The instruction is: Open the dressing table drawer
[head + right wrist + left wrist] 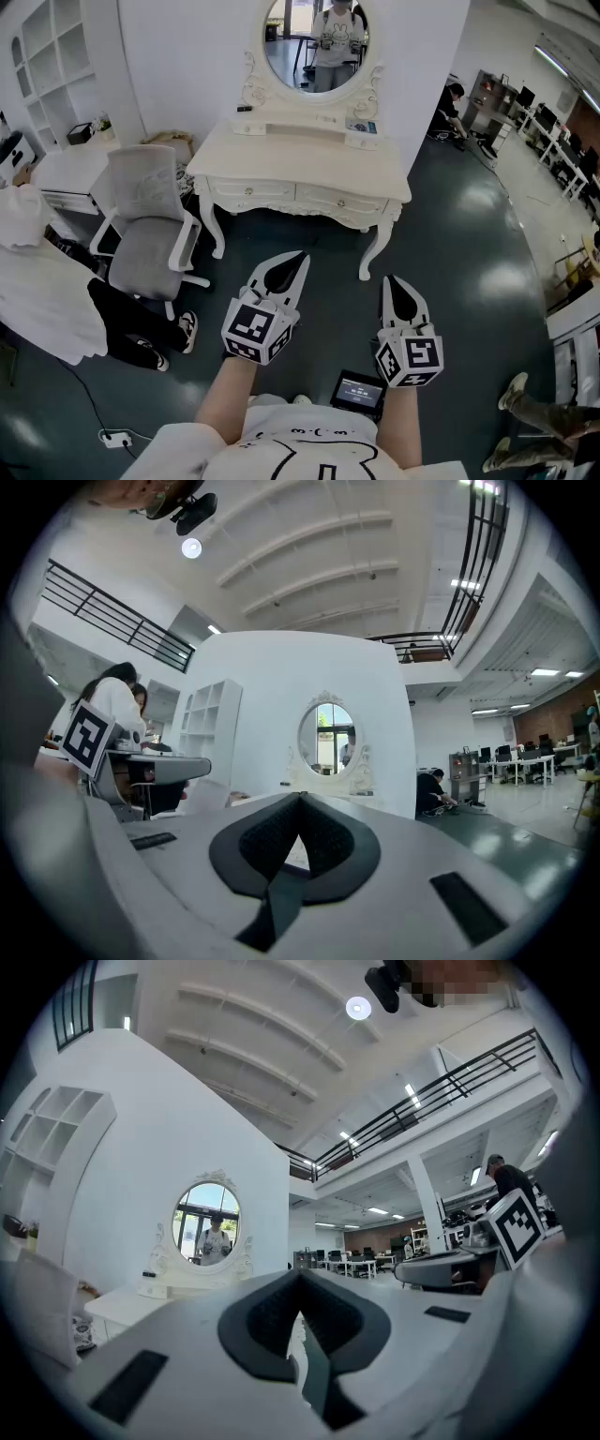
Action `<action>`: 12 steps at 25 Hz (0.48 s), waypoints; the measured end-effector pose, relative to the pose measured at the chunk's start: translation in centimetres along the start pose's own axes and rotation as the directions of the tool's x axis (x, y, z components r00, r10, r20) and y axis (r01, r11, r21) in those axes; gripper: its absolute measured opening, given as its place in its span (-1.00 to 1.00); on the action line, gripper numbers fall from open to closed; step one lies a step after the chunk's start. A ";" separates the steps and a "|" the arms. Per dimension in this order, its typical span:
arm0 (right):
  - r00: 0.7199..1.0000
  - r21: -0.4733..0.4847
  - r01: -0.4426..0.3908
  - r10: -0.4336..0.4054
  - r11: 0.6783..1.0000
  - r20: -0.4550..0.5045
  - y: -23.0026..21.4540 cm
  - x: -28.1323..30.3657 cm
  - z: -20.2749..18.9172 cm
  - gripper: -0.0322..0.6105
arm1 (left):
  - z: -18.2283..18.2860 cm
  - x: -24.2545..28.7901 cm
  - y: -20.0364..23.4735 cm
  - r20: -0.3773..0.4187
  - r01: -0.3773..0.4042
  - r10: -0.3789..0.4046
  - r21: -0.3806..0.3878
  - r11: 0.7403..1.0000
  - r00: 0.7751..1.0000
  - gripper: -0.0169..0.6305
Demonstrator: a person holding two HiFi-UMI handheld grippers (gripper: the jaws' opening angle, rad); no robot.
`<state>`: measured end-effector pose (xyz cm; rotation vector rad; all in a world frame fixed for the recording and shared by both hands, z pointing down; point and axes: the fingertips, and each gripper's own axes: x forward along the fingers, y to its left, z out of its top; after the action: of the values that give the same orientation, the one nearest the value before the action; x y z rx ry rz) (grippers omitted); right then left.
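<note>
In the head view, the person is standing well back from the dressing table (300, 155), which is sitting at the far side of the floor against the white wall, with its oval mirror (315, 42) rising behind the worktop. The 2 drawers, the left drawer (251, 192) and the right drawer (339, 200), are both lying flush in the front rail, so neither is showing any opening. The left claw (292, 261) and the right claw (397, 286) are being held out level over the dark floor, near the person and well apart from the table. A grey office chair (145, 225) is standing to the left of the table.

In the left gripper view, the left claw (301, 1277) is showing its 2 jaws pressed together at the tips with nothing pinched between them. The table (122, 1305) and its mirror (208, 1222) are appearing far off to the left.

In the right gripper view, the right claw (300, 799) is likewise pressed together and empty, and it is pointing almost straight at the mirror (327, 735).

By my reading, the task is only starting: nothing is done, and the approach, the grip on a drawer knob and the pull are all left.
</note>
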<state>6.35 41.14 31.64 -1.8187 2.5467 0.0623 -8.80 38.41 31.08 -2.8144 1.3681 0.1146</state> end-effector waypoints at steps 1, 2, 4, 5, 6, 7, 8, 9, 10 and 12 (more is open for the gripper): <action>1.000 -0.008 -0.001 0.001 1.000 0.000 -0.4 0.0 -0.1 -0.88 | -0.2 0.3 -0.2 0.001 -0.003 0.003 -0.006 1.000 1.000 -0.91; 1.000 -0.015 -0.003 0.003 1.000 0.000 -0.8 0.1 -0.1 -0.87 | -0.3 0.6 -0.3 0.001 -0.007 0.007 -0.010 1.000 1.000 -0.91; 1.000 -0.019 -0.005 0.005 1.000 0.001 -1.6 0.2 -0.2 -0.88 | -0.6 1.4 -0.6 0.000 -0.014 0.014 -0.013 1.000 1.000 -0.91; 1.000 -0.017 -0.008 0.008 1.000 0.001 -2.0 0.3 -0.3 -0.87 | -0.7 1.8 -0.7 -0.001 -0.017 0.017 -0.012 1.000 1.000 -0.91; 1.000 -0.015 -0.012 0.012 1.000 -0.001 -2.4 0.4 -0.5 -0.87 | -0.7 2.2 -0.8 -0.001 -0.020 0.020 -0.010 1.000 1.000 -0.91; 1.000 -0.012 -0.017 0.017 1.000 -0.002 -2.8 0.5 -0.6 -0.88 | -0.7 2.5 -0.8 -0.001 -0.022 0.022 -0.007 1.000 1.000 -0.91; 1.000 -0.010 -0.022 0.022 1.000 -0.002 -3.1 0.7 -0.6 -0.88 | -0.6 2.9 -0.9 -0.001 -0.023 0.023 -0.002 1.000 1.000 -0.91; 1.000 -0.007 -0.026 0.026 1.000 0.000 -3.3 1.0 -0.6 -0.87 | -0.6 3.2 -0.9 -0.002 -0.024 0.024 0.004 1.000 1.000 -0.91; 1.000 -0.006 -0.028 0.028 1.000 0.002 -3.6 1.2 -0.6 -0.87 | -0.5 3.6 -0.8 -0.003 -0.025 0.025 0.009 1.000 1.000 -0.91; 0.999 -0.009 -0.033 0.033 0.999 0.001 -4.0 1.8 -0.6 -0.87 | -0.4 4.3 -0.6 -0.007 -0.026 0.026 0.014 1.000 1.000 -0.91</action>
<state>9.51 38.13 32.08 -1.7794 2.5796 0.0754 -5.64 35.43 31.19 -2.7892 1.4018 0.0958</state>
